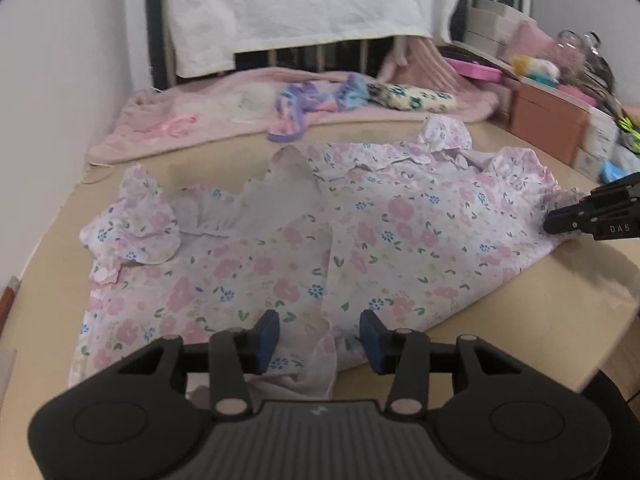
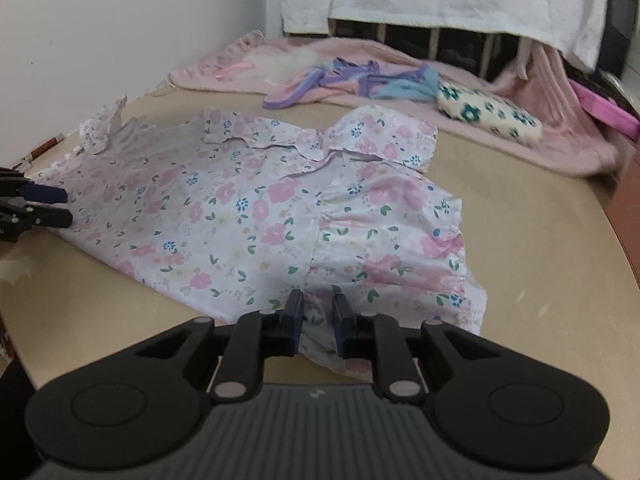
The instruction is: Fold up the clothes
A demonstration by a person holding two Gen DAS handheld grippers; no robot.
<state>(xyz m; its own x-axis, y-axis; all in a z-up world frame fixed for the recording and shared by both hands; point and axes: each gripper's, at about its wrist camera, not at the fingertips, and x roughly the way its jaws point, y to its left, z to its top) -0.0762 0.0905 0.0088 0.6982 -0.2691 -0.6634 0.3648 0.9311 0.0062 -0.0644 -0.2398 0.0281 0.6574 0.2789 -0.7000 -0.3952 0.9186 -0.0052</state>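
Folding has hardly begun, I judge: the floral dress (image 1: 280, 240) lies spread on the table (image 1: 560, 280), one flap turned over, no clean fold. My left gripper (image 1: 319, 340) stands half open over the hem just ahead of it, pinching nothing. My right gripper (image 2: 318, 316) is narrow, with dress edge between its pads; whether they press it, I cannot tell.

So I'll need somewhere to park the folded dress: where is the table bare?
Bare tabletop lies right of the floral dress, up to the curved edge, and a strip runs between the dress and the pink blanket. A wedge near the front edge is free too. The back is crowded: blanket, purple garment, flowered pillow.
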